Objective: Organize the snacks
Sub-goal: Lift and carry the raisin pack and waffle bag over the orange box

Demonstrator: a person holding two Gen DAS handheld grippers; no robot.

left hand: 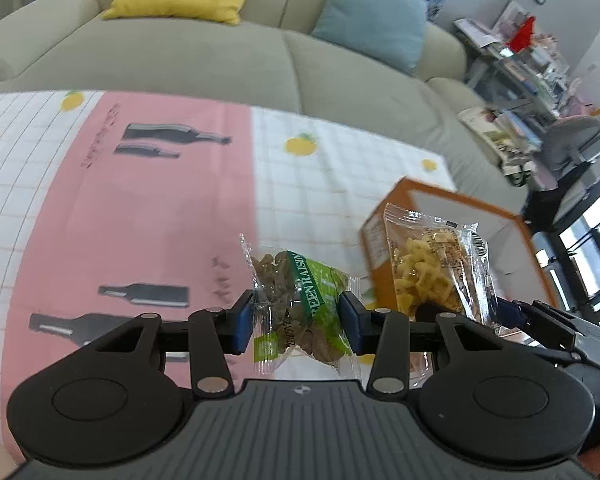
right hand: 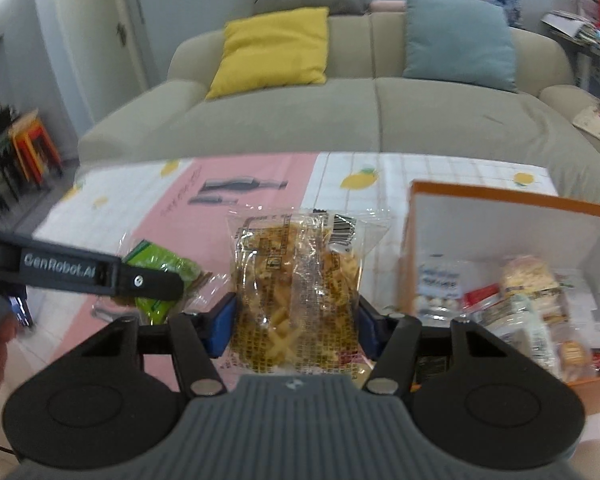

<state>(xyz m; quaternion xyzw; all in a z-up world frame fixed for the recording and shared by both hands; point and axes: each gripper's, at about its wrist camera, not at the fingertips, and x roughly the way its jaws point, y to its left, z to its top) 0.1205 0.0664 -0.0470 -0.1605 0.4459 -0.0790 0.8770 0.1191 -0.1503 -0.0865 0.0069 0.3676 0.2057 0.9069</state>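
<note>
Two packets pinched: raisin packet in left hand-held gripper, yellow snack packet in right hand-held gripper.

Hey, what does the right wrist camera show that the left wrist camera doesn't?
Only the right wrist view shows the snack packets piled inside the orange box, plus stacked stools beside the sofa. Only the left wrist view shows a grey chair past the sofa's end. Both show the left gripper shut on the green raisin packet, the right gripper shut on the yellow snack packet, the tablecloth and the sofa.
</note>
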